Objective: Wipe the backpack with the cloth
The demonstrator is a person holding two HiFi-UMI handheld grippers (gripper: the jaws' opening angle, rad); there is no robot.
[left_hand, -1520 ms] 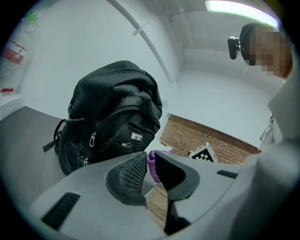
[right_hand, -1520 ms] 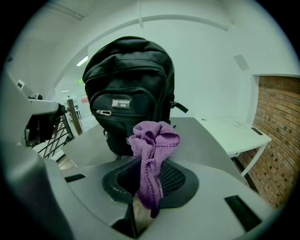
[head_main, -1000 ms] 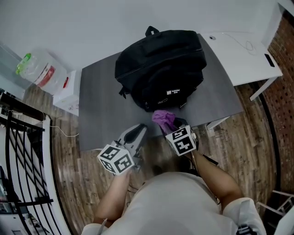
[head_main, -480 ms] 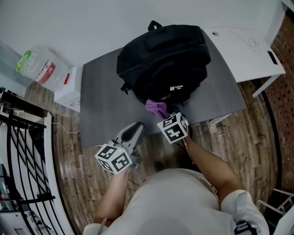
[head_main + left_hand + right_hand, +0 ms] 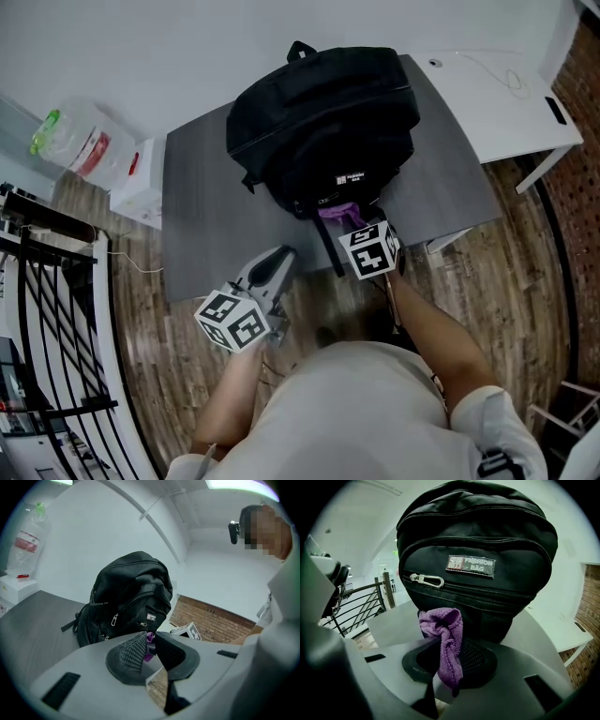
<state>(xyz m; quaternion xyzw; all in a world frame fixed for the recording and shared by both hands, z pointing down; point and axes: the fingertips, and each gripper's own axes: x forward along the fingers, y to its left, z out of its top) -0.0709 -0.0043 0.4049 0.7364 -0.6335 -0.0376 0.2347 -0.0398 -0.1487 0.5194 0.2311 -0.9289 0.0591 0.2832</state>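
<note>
Nearest: left claw (image 5: 278, 261) is held low over the near edge of the grey bench (image 5: 202, 220), left of the backpack and apart from it. Its jaws are drawn close, with only a thin slit between them and nothing gripped. Right claw (image 5: 343, 223) is held further forward, at the base of the backpack, and is clamped on a purple microfibre cloth (image 5: 446, 639). One end of the cloth hangs down between the jaws. The other end is bunched above the jaws and pressed to the lower front pocket of the black backpack (image 5: 478, 536). That puts the cloth (image 5: 337, 212) low on the bag front, under the zipper pull (image 5: 426, 579) and the label patch (image 5: 471, 566). The backpack (image 5: 323, 122) is stood on the middle of the bench, front pocket toward the person, carry handle at the far side. Right of the bench a white desk (image 5: 506, 103) is butted up. To the left, a clear water jug (image 5: 75, 141) is seen beside a white box (image 5: 141, 187), with black railing (image 5: 37, 309) closer in. Wood-plank floor (image 5: 525, 272) is seen all round.
</note>
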